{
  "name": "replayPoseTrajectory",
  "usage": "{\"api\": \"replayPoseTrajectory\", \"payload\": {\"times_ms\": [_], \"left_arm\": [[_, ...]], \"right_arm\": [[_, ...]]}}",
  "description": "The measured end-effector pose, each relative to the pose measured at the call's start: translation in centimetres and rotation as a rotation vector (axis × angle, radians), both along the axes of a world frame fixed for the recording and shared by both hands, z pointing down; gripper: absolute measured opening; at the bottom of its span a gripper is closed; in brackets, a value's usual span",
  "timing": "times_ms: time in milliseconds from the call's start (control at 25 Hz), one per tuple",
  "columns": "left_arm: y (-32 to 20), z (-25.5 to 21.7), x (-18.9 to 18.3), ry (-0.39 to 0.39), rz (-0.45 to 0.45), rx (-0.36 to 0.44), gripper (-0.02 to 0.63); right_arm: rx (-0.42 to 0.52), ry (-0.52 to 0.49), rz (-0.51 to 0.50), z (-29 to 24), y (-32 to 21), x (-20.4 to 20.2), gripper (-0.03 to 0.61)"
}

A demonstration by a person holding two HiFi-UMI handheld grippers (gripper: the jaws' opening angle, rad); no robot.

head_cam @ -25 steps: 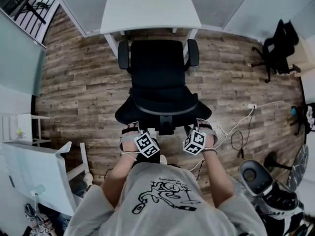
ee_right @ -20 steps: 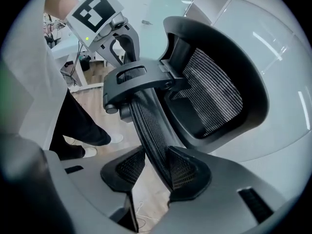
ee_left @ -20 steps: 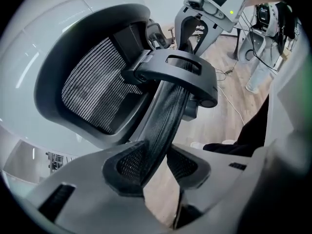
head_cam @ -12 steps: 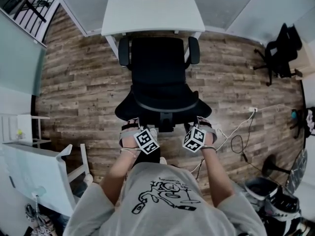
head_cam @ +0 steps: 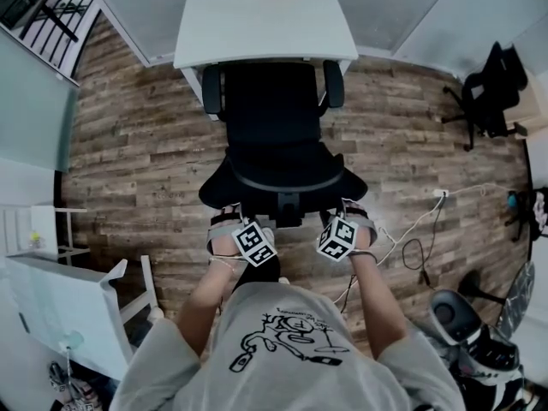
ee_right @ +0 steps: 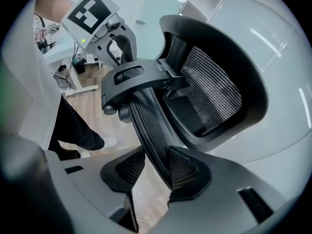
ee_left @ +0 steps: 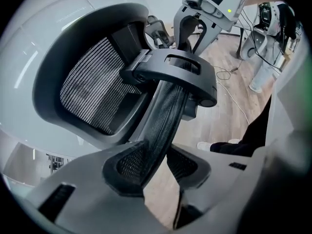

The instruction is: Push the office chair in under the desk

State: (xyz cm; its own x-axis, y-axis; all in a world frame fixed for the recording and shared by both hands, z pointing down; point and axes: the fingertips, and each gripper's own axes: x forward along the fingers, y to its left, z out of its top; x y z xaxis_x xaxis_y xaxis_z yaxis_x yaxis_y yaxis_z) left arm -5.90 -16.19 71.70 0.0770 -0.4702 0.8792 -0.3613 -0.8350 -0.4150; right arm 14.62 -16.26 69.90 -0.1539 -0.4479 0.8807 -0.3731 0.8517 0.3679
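On the open side of the desk (head_cam: 265,20), nearest the person, the left gripper (ee_left: 157,167) and the right gripper (ee_right: 157,172) are each clamped on the top rim of the mesh backrest (head_cam: 282,176), left and right of its middle. Beyond them the office chair (head_cam: 274,101) faces the desk. Its seat front is right at the desk's front edge, its armrests (head_cam: 213,90) are just inside the desk's legs, and the rest stands out on the wood floor (head_cam: 137,144). A second black chair (head_cam: 488,84) stands well to the desk's right.
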Motion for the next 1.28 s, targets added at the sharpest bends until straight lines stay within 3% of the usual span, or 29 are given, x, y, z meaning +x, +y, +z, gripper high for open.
{"api": "replayPoseTrajectory", "payload": {"times_ms": [840, 1280], "left_arm": [[-8.2, -0.2, -3.6, -0.016, 0.043, 0.024, 0.137], [-9.2, -0.6, -4.5, -0.012, 0.028, 0.023, 0.141]], "right_arm": [[0.005, -0.017, 0.036, 0.0, -7.4, -3.7, 0.164], [0.023, -0.016, 0.009, -0.4, -8.2, -4.7, 0.164]]}}
